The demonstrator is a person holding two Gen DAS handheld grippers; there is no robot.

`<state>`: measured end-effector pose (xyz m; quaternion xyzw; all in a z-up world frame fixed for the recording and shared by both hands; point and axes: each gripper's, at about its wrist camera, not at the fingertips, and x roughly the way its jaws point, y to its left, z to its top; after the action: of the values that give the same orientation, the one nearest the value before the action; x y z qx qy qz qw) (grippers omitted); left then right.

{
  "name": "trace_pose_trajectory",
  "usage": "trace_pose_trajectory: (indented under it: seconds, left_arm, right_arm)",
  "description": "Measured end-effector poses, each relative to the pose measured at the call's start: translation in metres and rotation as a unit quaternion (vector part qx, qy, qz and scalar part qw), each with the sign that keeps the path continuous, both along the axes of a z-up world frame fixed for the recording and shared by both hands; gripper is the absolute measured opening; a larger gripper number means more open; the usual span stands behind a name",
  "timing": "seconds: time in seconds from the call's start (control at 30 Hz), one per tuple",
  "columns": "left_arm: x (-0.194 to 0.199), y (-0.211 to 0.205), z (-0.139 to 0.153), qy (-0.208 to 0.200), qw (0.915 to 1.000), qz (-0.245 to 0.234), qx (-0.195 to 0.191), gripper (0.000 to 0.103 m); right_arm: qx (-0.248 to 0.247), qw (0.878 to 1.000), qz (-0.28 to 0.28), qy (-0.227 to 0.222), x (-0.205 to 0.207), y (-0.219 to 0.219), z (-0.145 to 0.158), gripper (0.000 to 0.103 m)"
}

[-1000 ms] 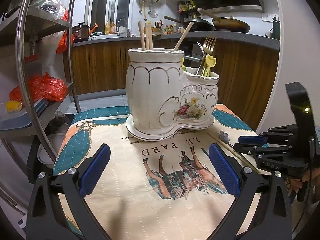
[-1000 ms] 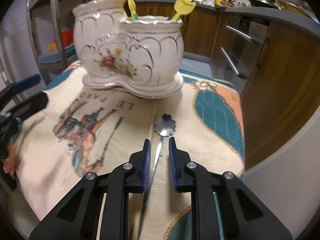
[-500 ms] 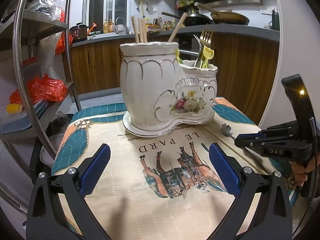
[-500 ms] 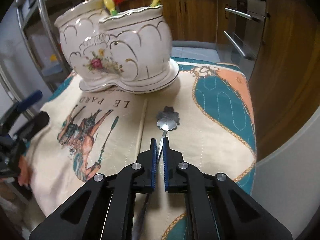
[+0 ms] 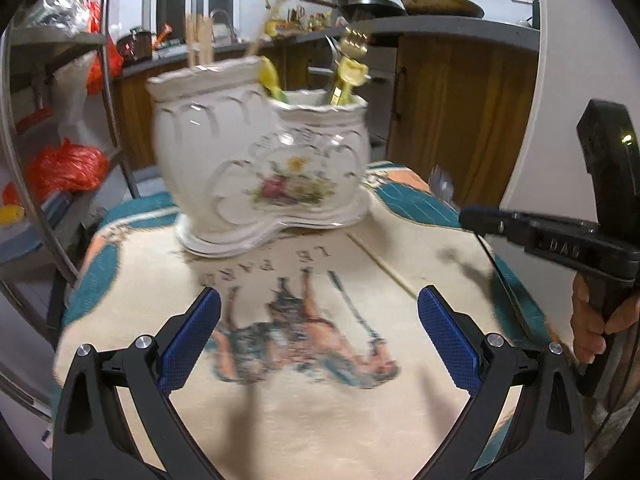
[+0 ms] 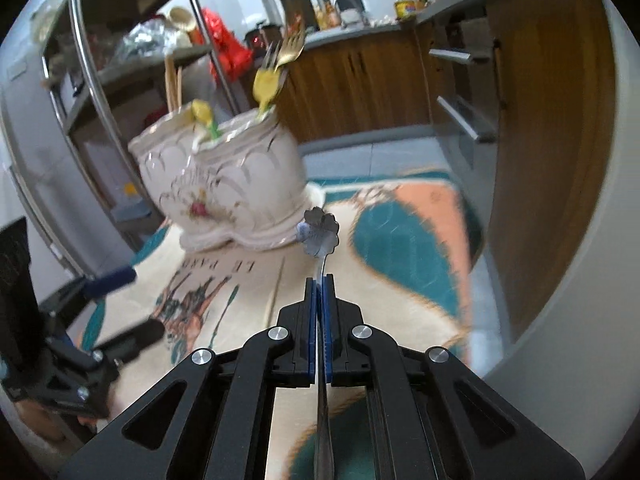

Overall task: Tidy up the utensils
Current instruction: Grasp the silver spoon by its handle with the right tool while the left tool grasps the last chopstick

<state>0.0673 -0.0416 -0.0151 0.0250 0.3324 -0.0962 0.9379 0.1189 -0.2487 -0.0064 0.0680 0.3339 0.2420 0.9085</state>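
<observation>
Kitchen cabinets of dark wood ring a small worktop (image 5: 424, 432) covered by a printed cloth with teal and peach corners; its right edge drops off close to a pale wall, and a metal shelf rack (image 6: 96, 92) crowds the far left side. Most of the cloth's middle lies bare. At the back stands a white ceramic utensil holder (image 5: 260, 168) with two compartments, chopsticks in the taller one, forks and yellow-handled pieces in the lower. One loose chopstick (image 5: 380, 266) lies on the cloth in front of it.

On the right, the right gripper (image 6: 319, 280) has its jaws pressed together on the handle of a flower-shaped spoon (image 6: 321, 232), whose bowl sits raised off the cloth, near the holder's base. A hand (image 5: 592, 320) grasps that tool's grip. Opposite, the left gripper (image 5: 318, 332) hangs over the near cloth, jaws spread wide, with nothing between them.
</observation>
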Motion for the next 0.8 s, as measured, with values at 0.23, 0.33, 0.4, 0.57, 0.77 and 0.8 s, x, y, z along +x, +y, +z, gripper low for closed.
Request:
trace_pose_trajectory:
  seconds: [0.23,0.33,0.4,0.57,0.77,0.8]
  left_arm:
    - [0.018,-0.039,-0.012,0.049,0.9988,-0.004,-0.005,0.087]
    - [0.027,-0.055,-0.02,0.074,0.9972,-0.003,-0.002,0.074]
    - [0.032,-0.062,-0.026,0.087,0.9962,0.004,0.006,0.068]
    - [0.04,-0.075,-0.03,0.098,0.9942,0.016,0.041,0.049]
    - [0.044,-0.062,-0.024,0.125,0.9913,-0.016,0.037,0.01]
    - [0.044,-0.058,-0.023,0.13,0.9907,-0.021,0.036,0.009]
  right_arm:
    - [0.001,1.0,-0.023,-0.017,0.001,-0.021,0.003,0.004]
    - [0.004,1.0,-0.023,-0.018,0.002,-0.024,0.003,0.004]
    - [0.008,1.0,-0.022,-0.018,0.001,-0.023,0.003,0.004]
    - [0.005,1.0,-0.01,-0.018,-0.003,-0.019,0.0,0.004]
    - [0.007,1.0,0.007,-0.017,-0.007,-0.013,-0.001,0.004]
    - [0.006,1.0,0.011,-0.015,-0.007,-0.012,-0.002,0.004]
